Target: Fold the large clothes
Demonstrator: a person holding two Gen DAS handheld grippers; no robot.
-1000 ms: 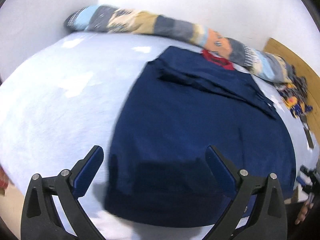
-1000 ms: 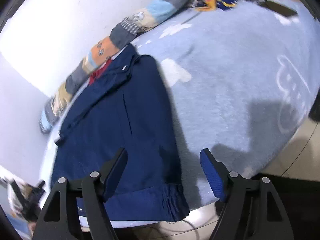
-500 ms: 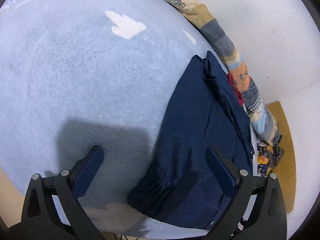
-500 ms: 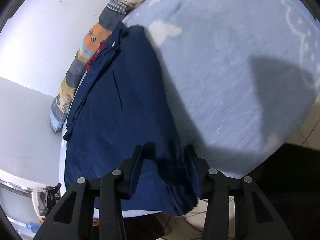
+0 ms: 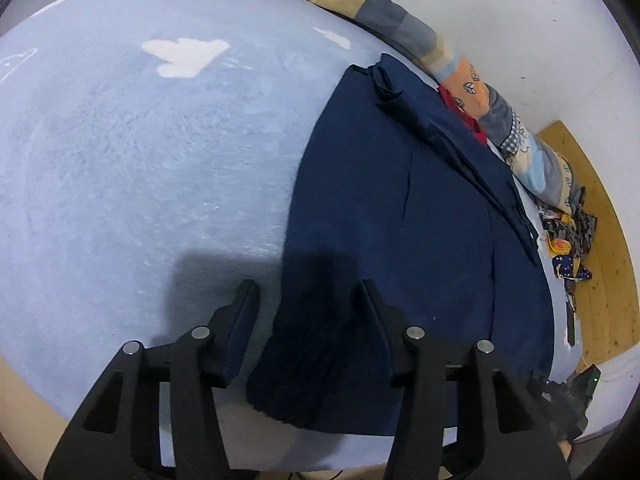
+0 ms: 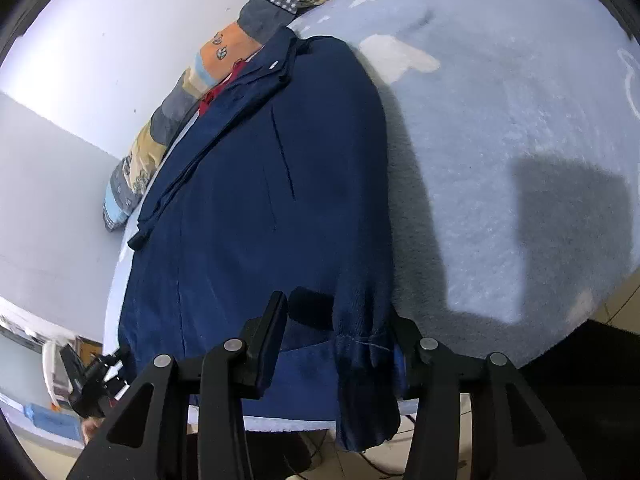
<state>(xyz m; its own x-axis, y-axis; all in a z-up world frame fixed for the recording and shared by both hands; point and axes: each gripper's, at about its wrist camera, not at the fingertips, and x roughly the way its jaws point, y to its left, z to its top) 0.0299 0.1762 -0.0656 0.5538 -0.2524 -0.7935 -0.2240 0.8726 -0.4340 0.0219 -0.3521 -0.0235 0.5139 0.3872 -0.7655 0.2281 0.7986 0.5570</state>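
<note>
A large navy jacket [image 5: 420, 216] lies flat on a light blue bed [image 5: 140, 152], collar toward the wall. My left gripper [image 5: 308, 300] is at the jacket's near left hem corner, its jaws partly closed with the ribbed corner between them. In the right wrist view the jacket [image 6: 248, 184] spreads ahead and my right gripper [image 6: 340, 312] straddles the near right hem corner, which hangs over the bed edge. Both pairs of jaws still show a gap around the cloth.
A patchwork quilt roll [image 5: 400, 24] lies along the white wall behind the jacket, also in the right wrist view [image 6: 192, 80]. A red cloth [image 5: 464, 116] peeks out by the collar. Mixed clothes [image 5: 568, 240] are piled on the wooden floor [image 5: 600, 240].
Both grippers have dropped to the jacket's near hem corners. The left jaws narrowed from wide open around the left corner. The right jaws hold around the right corner.
</note>
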